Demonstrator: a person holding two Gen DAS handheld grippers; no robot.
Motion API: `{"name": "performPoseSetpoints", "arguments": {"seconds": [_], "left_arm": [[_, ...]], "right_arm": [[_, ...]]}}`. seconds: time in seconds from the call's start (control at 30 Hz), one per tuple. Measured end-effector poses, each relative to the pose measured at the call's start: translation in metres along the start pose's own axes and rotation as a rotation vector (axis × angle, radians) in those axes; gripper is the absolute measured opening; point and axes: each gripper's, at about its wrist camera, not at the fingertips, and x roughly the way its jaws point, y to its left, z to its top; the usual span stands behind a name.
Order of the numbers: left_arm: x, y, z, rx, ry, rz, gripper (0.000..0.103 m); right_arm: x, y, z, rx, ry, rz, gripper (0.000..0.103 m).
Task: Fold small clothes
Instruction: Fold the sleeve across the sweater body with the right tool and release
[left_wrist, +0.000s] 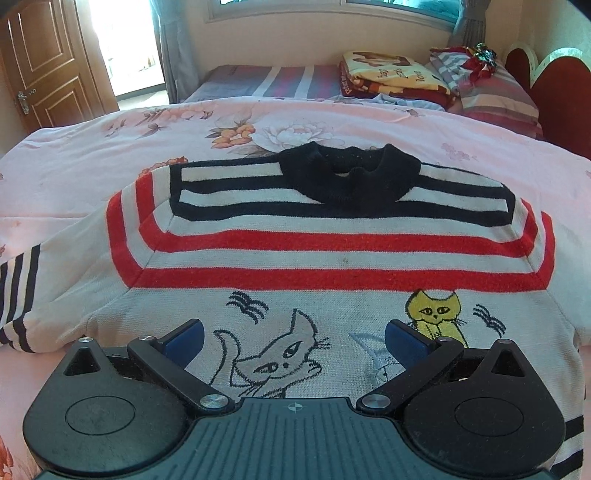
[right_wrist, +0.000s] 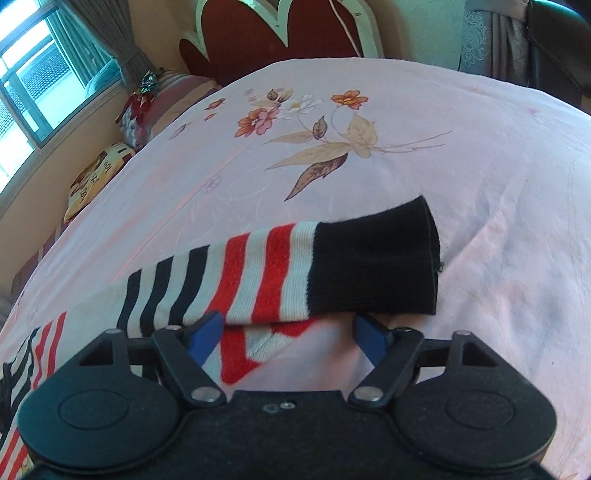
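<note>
knit striped sweater (left_wrist: 332, 236) flat, left claw (left_wrist: 293, 338) open empty, right claw (right_wrist: 288, 334) open, ribbed cuff (right_wrist: 373, 262)

Sunlit bedroom: pink floral bedspread (left_wrist: 110, 177), wooden door (left_wrist: 48, 66), heart-shaped headboard (right_wrist: 280, 29).

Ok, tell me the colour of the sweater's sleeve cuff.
The cuff is solid black, past red and white stripes; the right wrist view shows it best.

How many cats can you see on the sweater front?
3. A grey cat sits low left of centre, a yellow cat at right, and a faint pale one between them. The tongs' body may hide more.
</note>
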Motion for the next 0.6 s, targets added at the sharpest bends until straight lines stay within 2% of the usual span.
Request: {"name": "performPoseSetpoints", "arguments": {"seconds": [0.07,0.13,0.23,0.33,0.4,0.5,0.6], "left_arm": [[0.002,0.0,0.002,-0.001,-0.001,0.003,0.103],[0.002,0.0,0.002,0.0,-0.003,-0.002,0.103],[-0.001,0.004,0.003,-0.002,-0.013,-0.022,0.103],[-0.009,0.012,0.006,-0.006,-0.033,-0.041,0.103],[-0.017,0.019,0.008,-0.015,-0.055,-0.056,0.103],[-0.029,0.034,0.013,-0.044,-0.074,-0.076,0.103],[-0.038,0.05,0.017,-0.077,-0.085,-0.092,0.103]], "right_arm": [[0.005,-0.002,0.005,-0.004,-0.022,-0.004,0.032],[0.006,-0.001,0.007,-0.002,-0.034,0.036,0.02],[-0.01,0.02,0.005,-0.072,-0.099,0.091,0.017],[-0.033,0.07,-0.003,-0.226,-0.157,0.187,0.017],[-0.048,0.112,-0.016,-0.335,-0.167,0.279,0.017],[-0.063,0.172,-0.05,-0.471,-0.128,0.426,0.017],[-0.067,0.222,-0.096,-0.563,-0.037,0.545,0.017]]}}
